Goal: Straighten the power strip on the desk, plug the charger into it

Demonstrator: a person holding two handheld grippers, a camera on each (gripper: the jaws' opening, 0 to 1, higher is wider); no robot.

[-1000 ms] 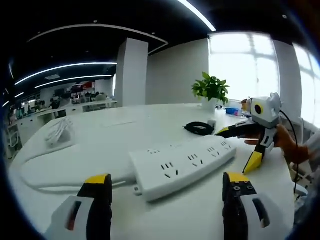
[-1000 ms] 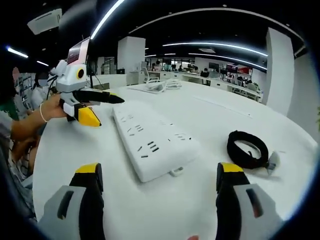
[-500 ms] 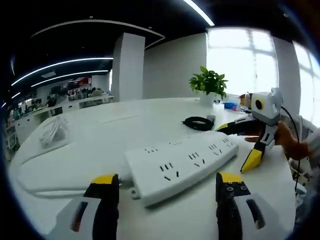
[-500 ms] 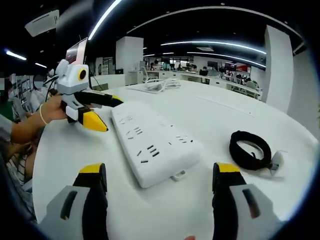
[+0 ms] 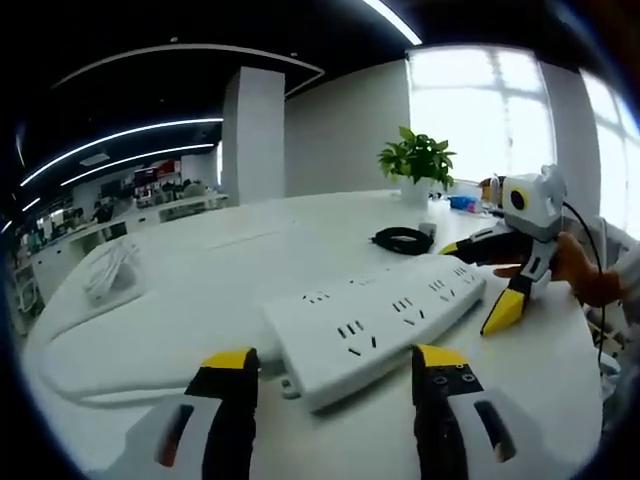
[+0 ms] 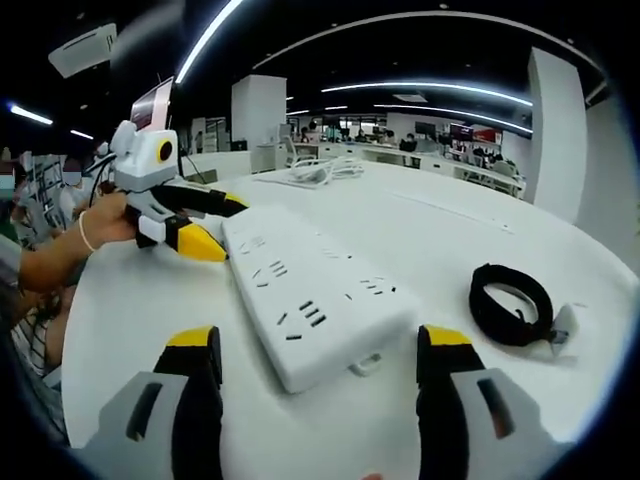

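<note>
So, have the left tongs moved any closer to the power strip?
Yes. In the right gripper view, the left tongs have edged in towards the power strip. Their yellow tips now sit right at its far corner.

Item: white desk (image 5: pixel 250 250), broad and rounded, running away in front of my claws toward an open office.

Lying on it:
- White power strip (image 5: pixel 375 325), flat with its sockets facing up, sitting diagonally near the desk edge; its white cable (image 5: pixel 90 375) is trailing off one end in a loop across the top.
- Coiled black cord (image 6: pixel 512 303), lying well apart from the strip, with a small pale plug or charger piece (image 6: pixel 560 325) resting just beside it; I cannot tell which.
- Bundle of white cable (image 5: pixel 110 270), heaped near the far side.
- Potted green plant (image 5: pixel 417 165), standing upright at the far edge by the window.
</note>
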